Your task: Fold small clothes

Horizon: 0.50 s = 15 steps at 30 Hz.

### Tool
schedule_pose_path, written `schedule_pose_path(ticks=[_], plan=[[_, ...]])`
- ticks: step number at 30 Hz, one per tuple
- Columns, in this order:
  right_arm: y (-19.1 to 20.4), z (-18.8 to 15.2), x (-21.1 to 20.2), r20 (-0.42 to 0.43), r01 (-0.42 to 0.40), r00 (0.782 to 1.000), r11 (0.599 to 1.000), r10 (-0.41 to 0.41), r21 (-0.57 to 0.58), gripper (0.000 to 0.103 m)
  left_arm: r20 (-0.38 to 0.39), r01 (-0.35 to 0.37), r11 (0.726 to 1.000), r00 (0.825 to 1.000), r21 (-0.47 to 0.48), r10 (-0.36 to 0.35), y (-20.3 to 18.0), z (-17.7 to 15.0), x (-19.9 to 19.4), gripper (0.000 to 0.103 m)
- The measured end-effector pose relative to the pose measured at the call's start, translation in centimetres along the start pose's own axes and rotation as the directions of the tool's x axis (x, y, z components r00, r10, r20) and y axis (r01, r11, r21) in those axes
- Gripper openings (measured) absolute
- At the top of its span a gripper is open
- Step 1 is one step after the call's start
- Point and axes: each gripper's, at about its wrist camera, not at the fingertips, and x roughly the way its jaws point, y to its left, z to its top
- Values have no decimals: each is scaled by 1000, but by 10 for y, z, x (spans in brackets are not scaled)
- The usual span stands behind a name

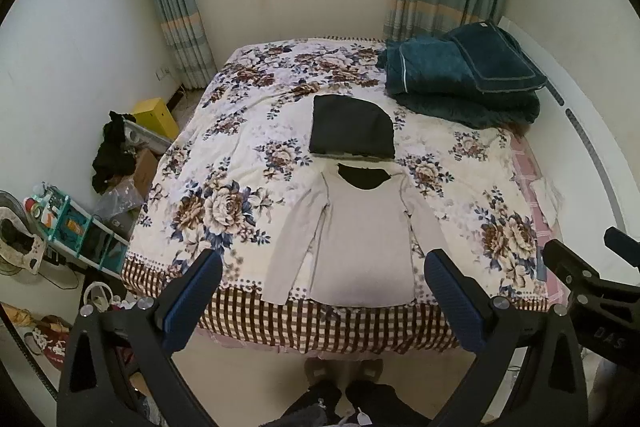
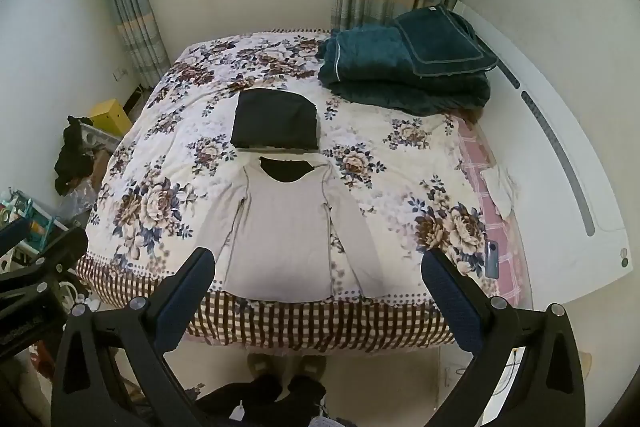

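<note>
A pale grey long-sleeved shirt [image 1: 360,227] lies flat on the flowered bedspread [image 1: 224,155], hem at the near edge, both sleeves down along its sides. It also shows in the right wrist view [image 2: 284,231]. A folded black garment [image 1: 350,127] lies just beyond its collar, seen too in the right wrist view [image 2: 276,121]. My left gripper [image 1: 324,267] is open and empty, held above the bed's near edge. My right gripper [image 2: 318,263] is open and empty, likewise in front of the shirt's hem.
Folded dark teal blankets [image 1: 464,75] sit at the bed's far right by the white headboard [image 2: 560,131]. A phone [image 2: 492,259] and a white cloth [image 2: 498,187] lie on the right edge. Boxes, a shelf [image 1: 76,227] and clutter fill the floor at left.
</note>
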Motion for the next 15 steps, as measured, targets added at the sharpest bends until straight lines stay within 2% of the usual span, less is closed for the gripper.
schedule_pose_path(ticks=[15], plan=[[6, -1, -3, 6, -2, 1000, 1000, 2, -3, 103, 2, 5, 1000, 1000, -2, -5, 2, 0, -1, 103]])
